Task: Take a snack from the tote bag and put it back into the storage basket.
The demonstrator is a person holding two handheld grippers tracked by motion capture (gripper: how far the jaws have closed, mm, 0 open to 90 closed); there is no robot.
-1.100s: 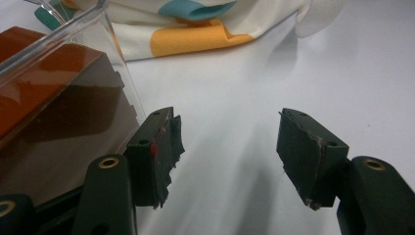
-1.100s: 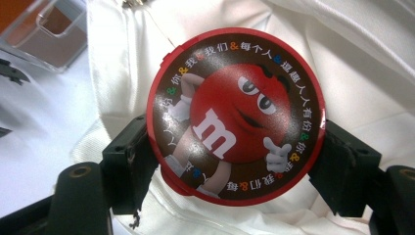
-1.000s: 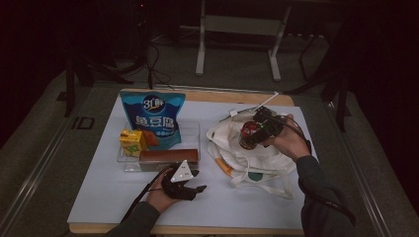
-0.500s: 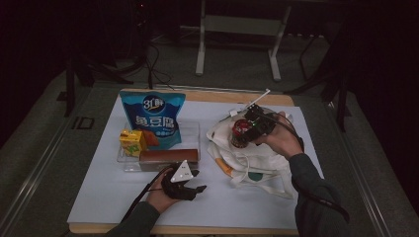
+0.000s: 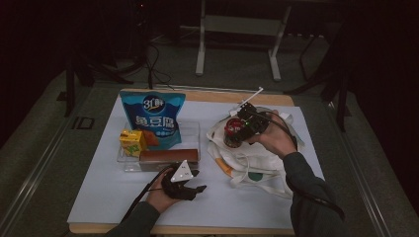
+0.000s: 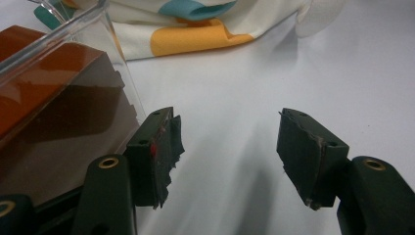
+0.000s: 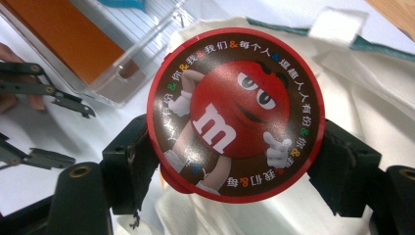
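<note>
Red-lidded candy tub (image 7: 235,115), one, pinched in right claw (image 7: 235,161); left claw (image 6: 227,147) spread, empty; one tote bag (image 5: 257,163).

L gripper (image 5: 193,183) rests low near the table's front edge, hand (image 5: 160,196) behind it, forearm coming in from the bottom; jaws apart w/ nothing between. R gripper (image 5: 236,132) is raised over the table's right half, hand (image 5: 274,140) gripping its body, jaws clamped on a round red-lidded tub (image 7: 236,115).
</note>
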